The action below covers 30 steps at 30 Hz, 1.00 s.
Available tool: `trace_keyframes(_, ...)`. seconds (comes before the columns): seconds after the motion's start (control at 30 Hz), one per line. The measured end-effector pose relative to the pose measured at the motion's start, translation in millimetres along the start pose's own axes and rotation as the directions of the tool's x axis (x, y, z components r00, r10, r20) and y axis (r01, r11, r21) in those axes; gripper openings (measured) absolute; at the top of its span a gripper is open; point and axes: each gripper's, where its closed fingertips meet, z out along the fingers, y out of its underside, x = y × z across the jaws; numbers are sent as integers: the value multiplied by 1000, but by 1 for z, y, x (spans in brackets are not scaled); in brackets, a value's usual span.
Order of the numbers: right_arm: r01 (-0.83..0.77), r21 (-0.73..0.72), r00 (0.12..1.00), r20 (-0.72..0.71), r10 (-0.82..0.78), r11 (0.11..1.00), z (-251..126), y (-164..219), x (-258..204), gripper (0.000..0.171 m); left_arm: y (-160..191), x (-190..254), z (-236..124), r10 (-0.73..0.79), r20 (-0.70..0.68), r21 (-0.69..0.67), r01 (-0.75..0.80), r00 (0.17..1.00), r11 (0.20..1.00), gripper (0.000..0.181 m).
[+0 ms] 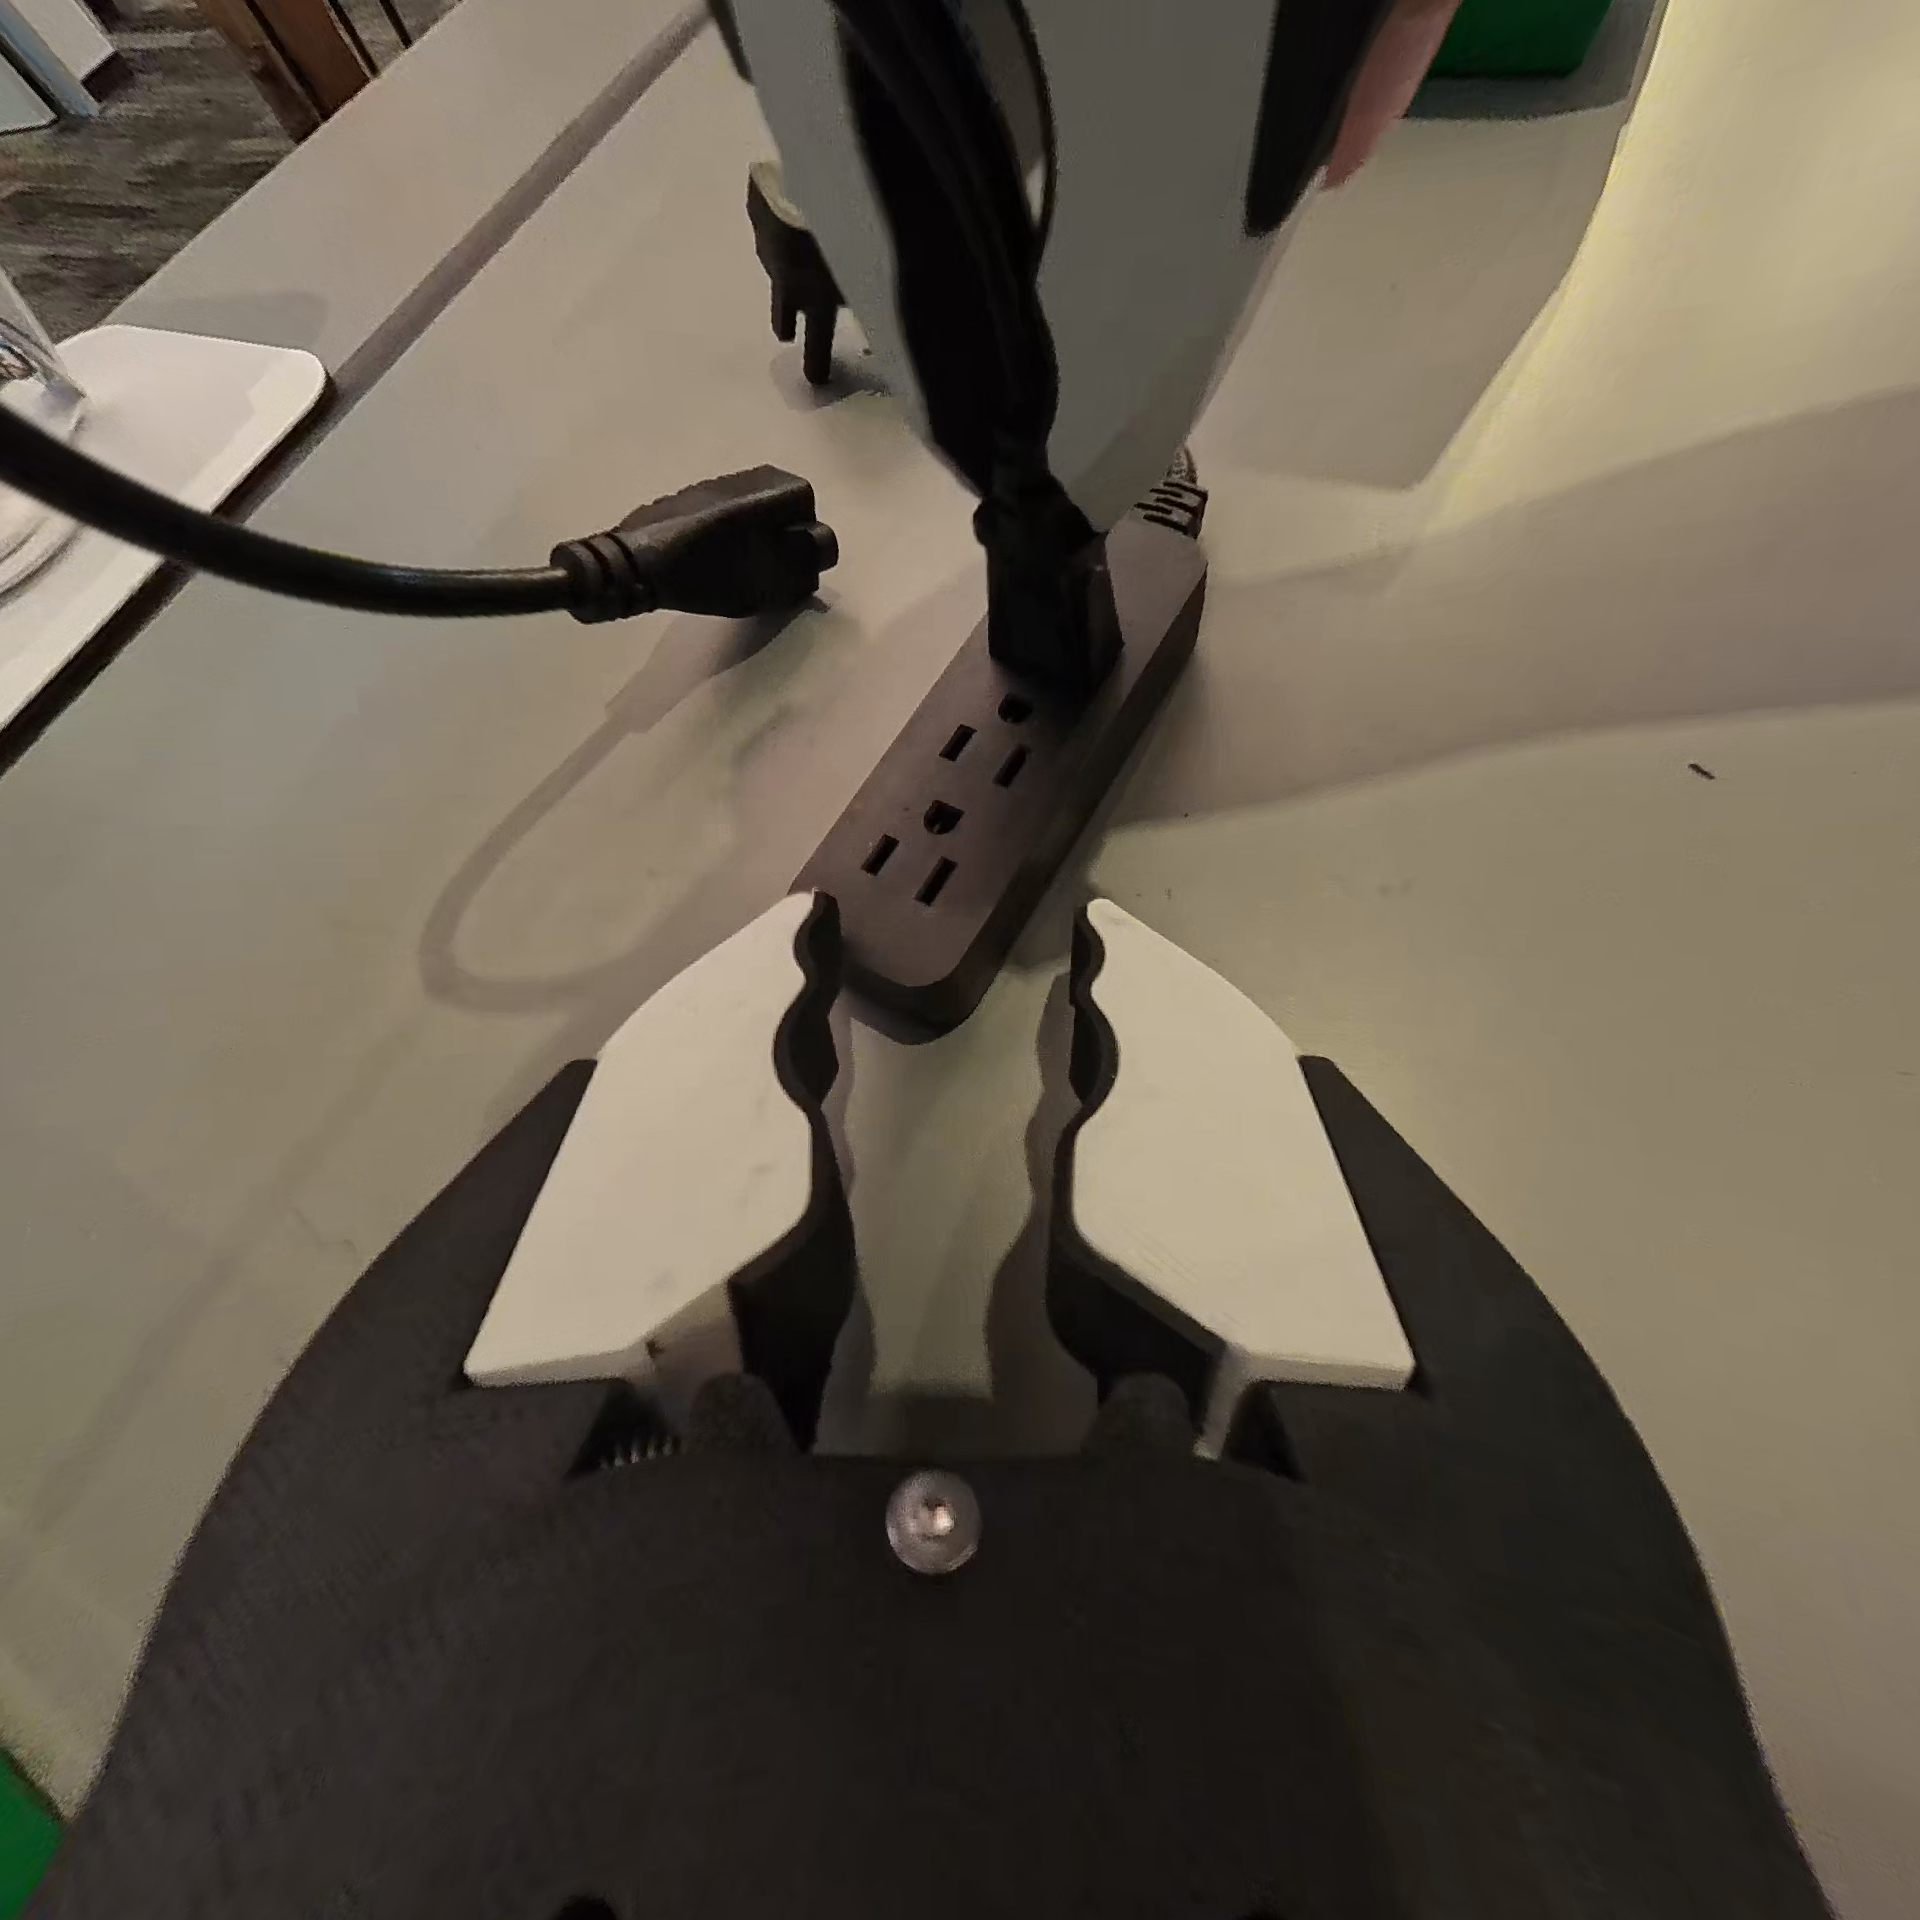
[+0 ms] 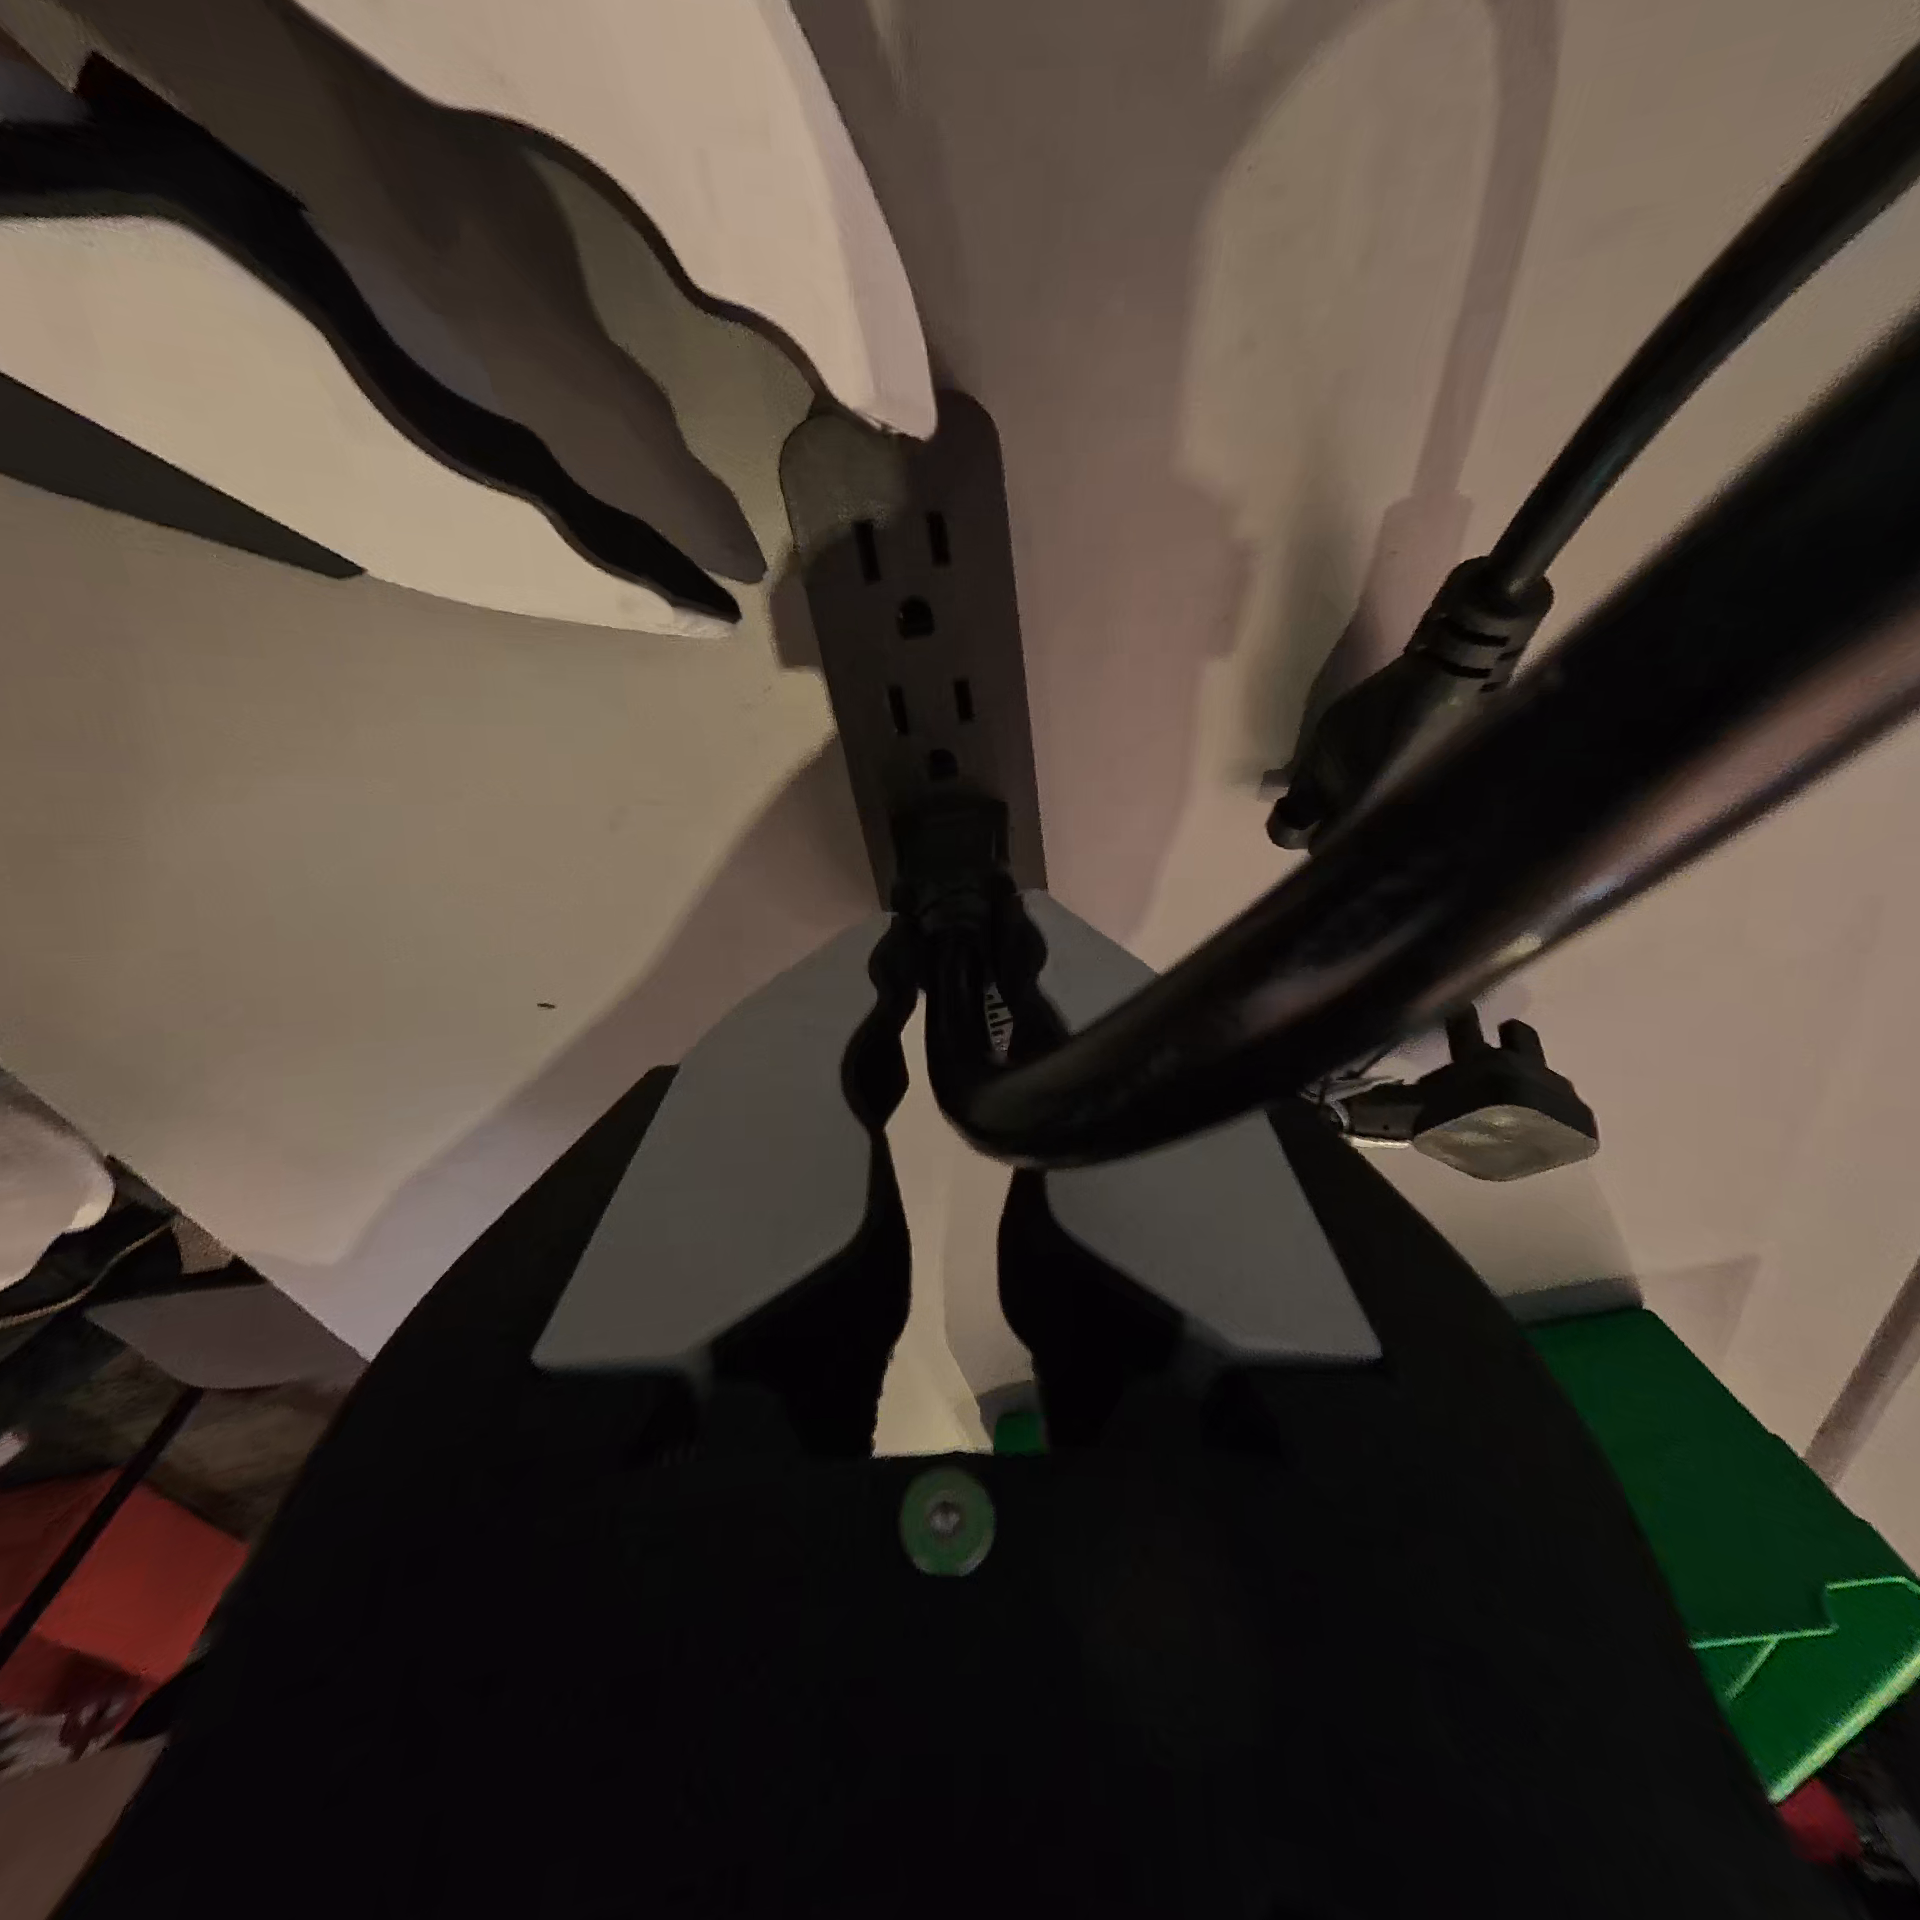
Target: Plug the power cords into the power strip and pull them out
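A black power strip (image 1: 977,831) lies on the grey table, with two near outlets empty. A black plug (image 1: 1049,613) stands upright at the strip's far outlet; no prongs show. My right gripper (image 2: 961,925) is shut on this plug (image 2: 948,842) from above, and its cord (image 2: 1351,987) loops away to the right. My left gripper (image 1: 956,914) is open, its fingertips either side of the strip's near end; the left fingertip (image 1: 821,914) touches the strip's corner. A second cord's connector (image 1: 707,561) lies loose on the table left of the strip.
Another black plug (image 2: 1475,1112) lies on the table beyond the strip, and also shows in the left wrist view (image 1: 800,301). A white tray (image 1: 177,405) sits at the left table edge. A green bin (image 2: 1714,1507) stands beside the table. The gap from one gripper's tips to the other's is roughly 7 cm.
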Motion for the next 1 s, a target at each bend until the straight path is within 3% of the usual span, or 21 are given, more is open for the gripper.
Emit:
trace_keyframes(0.43, -6, 157, 1000, 4, 5, 988, 0, 0, 0, 17, -6, -3, -5, -100, -27, 47, 101, 995, 994, 42)
trace_keyframes(0.63, 76, 462, 994, -99, -34, 884, -4, -15, 4, 20, 1, -6, 10, -5, 28, -48, 6, 1000, 999, 56)
trace_keyframes(0.7, 110, 525, 984, -177, -19, 844, -7, -7, 7, 46, 2, -12, 14, 52, 60, -67, -48, 997, 997, 57)
trace_keyframes(0.8, 145, 667, 987, -150, -59, 731, 1, 2, -9, 76, 3, -18, 18, 58, 64, -79, -53, 996, 995, 58)
trace_keyframes(0.83, 130, 678, 989, -138, -48, 724, 12, 6, -8, 78, 4, -19, 20, 33, 55, -95, -27, 998, 995, 60)
trace_keyframes(0.93, 80, 631, 996, -89, -30, 771, 46, 10, 1, 69, 5, -22, 22, 3, 24, -103, -1, 1000, 995, 57)
trace_keyframes(1.0, 17, 646, 1000, -19, -6, 764, 50, 5, 7, 44, 6, -23, 20, -23, -1, -102, 23, 1000, 995, 56)
